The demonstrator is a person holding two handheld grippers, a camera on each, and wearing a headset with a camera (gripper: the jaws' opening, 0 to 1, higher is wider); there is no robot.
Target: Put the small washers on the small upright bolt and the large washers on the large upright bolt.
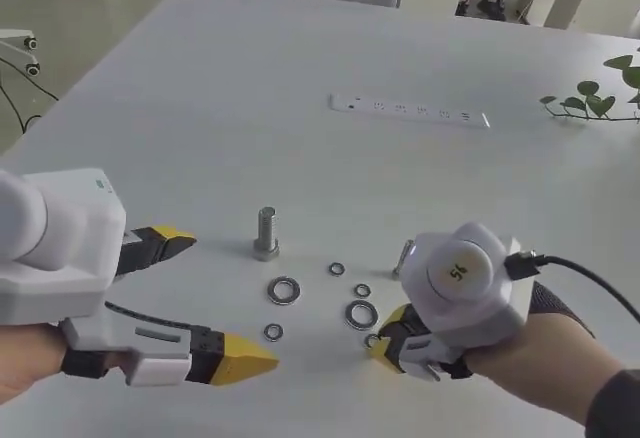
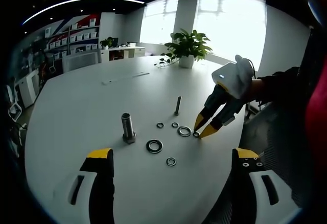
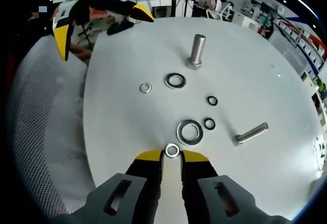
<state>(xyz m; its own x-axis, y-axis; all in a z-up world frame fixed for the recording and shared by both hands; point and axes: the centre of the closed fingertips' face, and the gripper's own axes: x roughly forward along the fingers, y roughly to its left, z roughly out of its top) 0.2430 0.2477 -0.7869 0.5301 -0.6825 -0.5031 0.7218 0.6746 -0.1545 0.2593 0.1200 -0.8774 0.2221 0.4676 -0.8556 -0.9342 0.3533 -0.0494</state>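
On the white desk (image 1: pixel 300 78), the right gripper (image 3: pixel 172 155), jaws nearly together, pinches a small washer (image 3: pixel 172 151). A large washer (image 3: pixel 189 132) lies just beyond, the large upright bolt (image 3: pixel 196 50) farther ahead. The left gripper (image 1: pixel 228 298) hovers, jaws wide apart.

Your large bolt (image 1: pixel 266 230) stands upright on its hex head, threads up, and the small bolt (image 1: pixel 404 256) stands upright well to its right. Lying flat between and in front of them you have a first large washer (image 1: pixel 284 290), a second large washer (image 1: pixel 361 313) and three loose small washers (image 1: pixel 337 269). A fourth small washer (image 3: pixel 172 150) lies at the tips of the right gripper (image 3: pixel 172 156).
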